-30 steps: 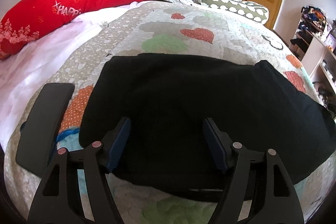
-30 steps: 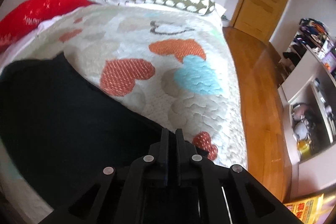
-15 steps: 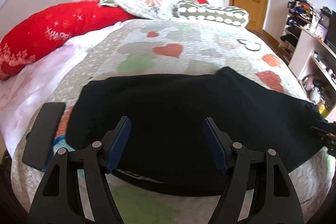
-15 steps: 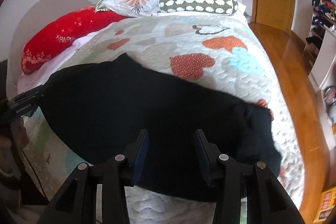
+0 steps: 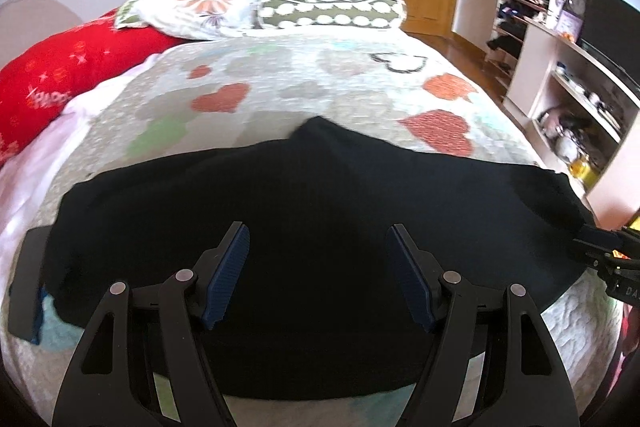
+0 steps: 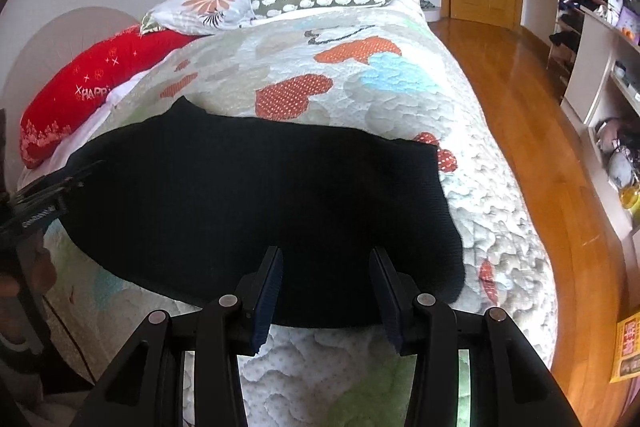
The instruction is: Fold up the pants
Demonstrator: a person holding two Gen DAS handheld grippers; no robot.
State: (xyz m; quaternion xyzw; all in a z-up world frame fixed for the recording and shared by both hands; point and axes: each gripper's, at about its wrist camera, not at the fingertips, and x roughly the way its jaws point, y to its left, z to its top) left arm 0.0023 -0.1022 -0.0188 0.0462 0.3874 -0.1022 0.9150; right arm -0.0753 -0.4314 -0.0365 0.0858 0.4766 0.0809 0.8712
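Note:
Black pants (image 5: 304,211) lie flat across the near end of the bed as a wide folded band; they also show in the right wrist view (image 6: 256,195). My left gripper (image 5: 318,259) is open and empty, held above the near edge of the pants. My right gripper (image 6: 326,275) is open and empty above the pants' near edge, close to their right end. The right gripper's tip shows at the far right of the left wrist view (image 5: 604,247).
The heart-patterned quilt (image 6: 360,83) covers the bed. A red pillow (image 5: 52,79), a floral pillow (image 5: 200,7) and a green bolster (image 5: 332,11) lie at the far end. A flat black object (image 5: 26,291) lies at the pants' left end. Shelves (image 6: 600,75) stand right across wooden floor (image 6: 520,107).
My right gripper was shut at the pants' edge and has opened and let go. Both grippers have pulled back and risen; the pants have settled flat on the bed.

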